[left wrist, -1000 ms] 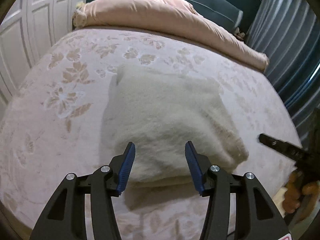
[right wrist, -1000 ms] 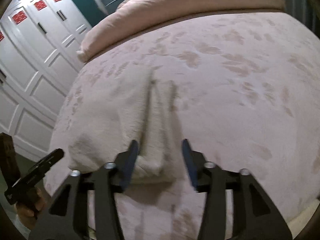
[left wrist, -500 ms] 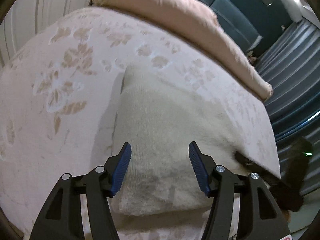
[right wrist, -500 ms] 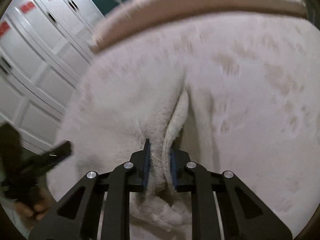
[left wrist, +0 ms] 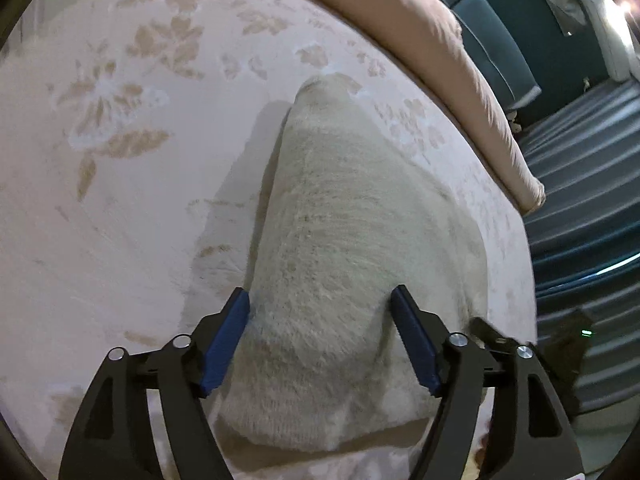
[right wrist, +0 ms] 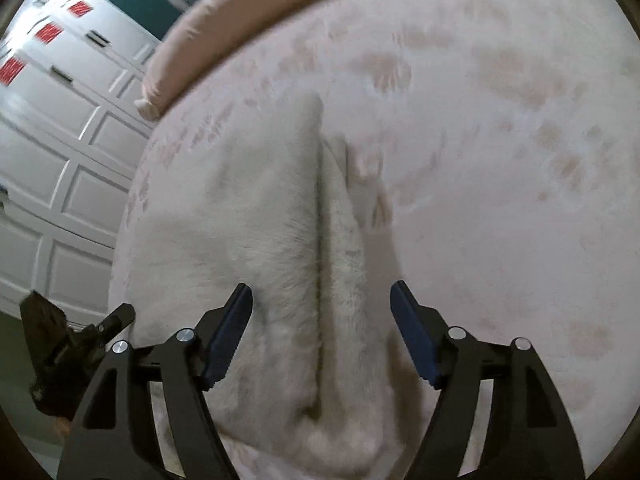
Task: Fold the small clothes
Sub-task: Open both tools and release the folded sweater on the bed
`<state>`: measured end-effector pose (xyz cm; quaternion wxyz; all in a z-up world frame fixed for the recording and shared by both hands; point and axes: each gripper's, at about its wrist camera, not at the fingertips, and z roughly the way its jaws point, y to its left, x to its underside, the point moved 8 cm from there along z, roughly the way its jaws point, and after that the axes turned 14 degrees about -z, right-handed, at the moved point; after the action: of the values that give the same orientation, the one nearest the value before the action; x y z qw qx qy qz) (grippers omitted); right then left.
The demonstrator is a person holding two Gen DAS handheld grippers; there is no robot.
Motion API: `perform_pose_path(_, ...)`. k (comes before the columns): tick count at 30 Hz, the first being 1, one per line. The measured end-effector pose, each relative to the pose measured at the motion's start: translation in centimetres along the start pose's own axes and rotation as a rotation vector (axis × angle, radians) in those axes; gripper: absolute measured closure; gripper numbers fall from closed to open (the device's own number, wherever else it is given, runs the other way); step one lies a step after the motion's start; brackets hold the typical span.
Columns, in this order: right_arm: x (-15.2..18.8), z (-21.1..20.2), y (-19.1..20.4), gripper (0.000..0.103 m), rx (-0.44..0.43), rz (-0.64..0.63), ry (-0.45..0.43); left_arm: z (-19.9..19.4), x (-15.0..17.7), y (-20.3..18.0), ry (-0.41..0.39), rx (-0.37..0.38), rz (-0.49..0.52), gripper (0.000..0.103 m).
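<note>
Lying lengthwise away from both cameras — the cream garment (left wrist: 340,264) (right wrist: 288,264) — each gripper (left wrist: 320,344) (right wrist: 322,340) spread wide, straddling it.

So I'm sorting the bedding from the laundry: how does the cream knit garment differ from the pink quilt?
The cream knit garment is fuzzy and pale cream; the pink quilt is smooth and peach-pink. The garment lies folded between the open left gripper fingers; the quilt is bunched in a long roll along the far edge. Both rest on the floral bedspread.

Dim indoor light with heavy fisheye bending at the edges. A bright lamp (left wrist: 625,7) glares beyond the bed (left wrist: 120,200). The right wrist view is motion-blurred.
</note>
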<state>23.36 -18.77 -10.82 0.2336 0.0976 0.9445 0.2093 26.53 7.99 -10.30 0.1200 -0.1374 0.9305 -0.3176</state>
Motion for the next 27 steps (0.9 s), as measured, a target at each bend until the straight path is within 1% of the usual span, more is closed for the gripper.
perform_pose_path(2, 0.3, 2.5, 0.2, 0.033, -0.097, 0.063, 0.055, 0.7, 0.0, 0.2, 0.011, 0.021, -0.035, 0.025)
perform_pose_path(3, 0.2, 3.1, 0.5, 0.038, -0.122, 0.076, 0.054, 1.0, 0.0, 0.1, 0.013, 0.03, -0.045, 0.025)
perform_pose_path(5, -0.4, 3.3, 1.7, 0.065, -0.165, 0.066, 0.052, 1.5, 0.0, -0.2, 0.014, 0.035, -0.049, 0.025)
perform_pose_path(6, -1.0, 3.0, 2.2, 0.072, -0.144, 0.052, 0.047, 1.5, -0.1, -0.7, 0.008, 0.03, -0.037, 0.028)
perform_pose_path(7, -1.7, 2.0, 2.9, 0.074, -0.127, 0.012, 0.025, 1.2, -0.2, -1.8, -0.009, 0.043, -0.004, 0.042)
perform_pose_path(8, -2.8, 0.4, 4.0, 0.076, -0.12, -0.052, -0.025, 0.7, -0.3, -2.8, -0.025, 0.059, 0.025, 0.054)
perform_pose_path(9, -3.9, -1.5, 5.1, 0.077, -0.12, -0.1, -0.074, -0.1, -0.4, -4.5, -0.05, 0.09, 0.067, 0.055)
perform_pose_path(10, -4.5, -2.6, 5.6, 0.077, -0.111, -0.125, -0.104, -0.6, -0.4, -5.4, -0.062, 0.106, 0.089, 0.057)
perform_pose_path(12, -6.0, -6.1, 6.2, 0.076, -0.041, -0.213, -0.194, -2.0, -0.1, -8.5, -0.101, 0.154, 0.164, 0.058)
perform_pose_path(13, -6.2, -6.6, 5.9, 0.076, -0.025, -0.225, -0.21, -2.2, 0.1, -9.5, -0.114, 0.16, 0.196, 0.058)
perform_pose_path(14, -6.5, -6.7, 4.7, 0.075, -0.003, -0.225, -0.218, -1.9, 0.4, -10.1, -0.121, 0.154, 0.217, 0.058)
perform_pose_path(15, -6.6, -6.0, 3.4, 0.072, 0.012, -0.204, -0.203, -1.3, 0.6, -10.3, -0.121, 0.137, 0.228, 0.058)
perform_pose_path(16, -6.3, -4.7, 1.5, 0.07, 0.025, -0.16, -0.169, -0.1, 1.0, -10.0, -0.123, 0.096, 0.243, 0.058)
perform_pose_path(17, -5.5, -2.3, -1.2, 0.069, 0.051, -0.098, -0.089, 1.8, 1.5, -9.3, -0.125, 0.017, 0.273, 0.058)
perform_pose_path(18, -4.7, -0.7, -3.1, 0.068, 0.093, -0.068, -0.023, 3.7, 2.0, -8.1, -0.116, -0.079, 0.301, 0.058)
perform_pose_path(19, -4.0, 0.2, -4.8, 0.063, 0.099, -0.031, 0.003, 5.2, 2.8, -7.1, -0.096, -0.145, 0.324, 0.056)
perform_pose_path(20, -4.2, -0.8, -5.0, 0.063, 0.077, -0.002, -0.033, 4.8, 3.0, -7.1, -0.117, -0.138, 0.32, 0.055)
perform_pose_path(21, -4.2, -2.1, -4.8, 0.063, 0.074, 0.013, -0.061, 4.0, 3.2, -7.2, -0.138, -0.135, 0.314, 0.055)
perform_pose_path(22, -4.2, -3.7, -4.4, 0.063, 0.09, 0.009, -0.093, 3.0, 3.5, -7.4, -0.144, -0.143, 0.313, 0.055)
perform_pose_path(23, -4.0, -6.1, -3.8, 0.063, 0.124, -0.013, -0.142, 2.2, 3.7, -7.3, -0.148, -0.148, 0.315, 0.056)
perform_pose_path(24, -3.8, -7.5, -3.2, 0.064, 0.142, -0.035, -0.172, 1.1, 4.0, -7.3, -0.158, -0.153, 0.317, 0.057)
perform_pose_path(25, -3.5, -8.7, -2.5, 0.065, 0.154, -0.059, -0.195, 0.1, 4.4, -7.4, -0.168, -0.151, 0.317, 0.059)
perform_pose_path(26, -2.6, -9.5, -1.6, 0.067, 0.145, -0.087, -0.204, -0.4, 4.7, -7.6, -0.163, -0.147, 0.321, 0.059)
perform_pose_path(27, -1.8, -9.4, -0.8, 0.072, 0.126, -0.107, -0.189, -0.6, 5.3, -7.5, -0.149, -0.154, 0.331, 0.059)
